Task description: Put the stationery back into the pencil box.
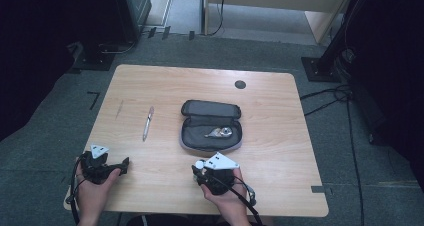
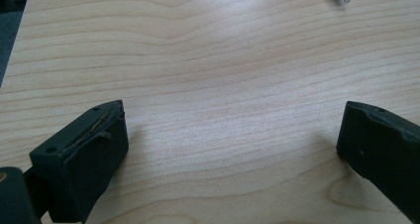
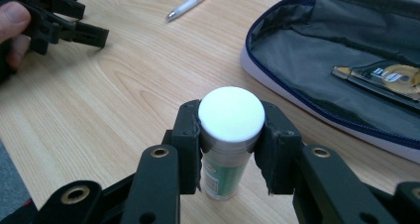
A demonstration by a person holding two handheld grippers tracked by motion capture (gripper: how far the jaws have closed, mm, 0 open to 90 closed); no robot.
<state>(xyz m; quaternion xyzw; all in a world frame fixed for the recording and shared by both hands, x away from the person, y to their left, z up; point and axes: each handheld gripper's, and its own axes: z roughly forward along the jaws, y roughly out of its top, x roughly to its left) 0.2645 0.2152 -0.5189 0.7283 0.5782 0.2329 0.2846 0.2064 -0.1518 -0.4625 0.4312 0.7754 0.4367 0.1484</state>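
Here our right gripper (image 3: 231, 149) has its 2 black jaws closed on a small glue stick (image 3: 229, 135) — a round tube with a flat white cap, a silver collar and a green-and-white printed label, standing upright with its base on the table (image 3: 124, 85). Its long axis runs vertical, so the jaws pinch it across the barrel just under the cap.

The relation that matters next is this: the open pencil case (image 3: 317, 70) lies ahead of that gripper and to its right, near but not touching, its blue-zipped rim turned toward us. From the high view the right gripper (image 1: 206, 175) sits just short of the case (image 1: 211, 126), far nearer to it than the left one is. We judge the tube has to be lifted over the near rim.

The case is soft dark fabric, an oblong with rounded ends, lid folded back; inside lies a clear-bodied correction-tape dispenser (image 3: 384, 78).

Our left gripper (image 2: 233, 135) is spread wide with nothing between the jaws, low over bare pale woodgrain. A slim silver-white pen (image 1: 148, 122) lies left of the case, its long axis pointing away from us.
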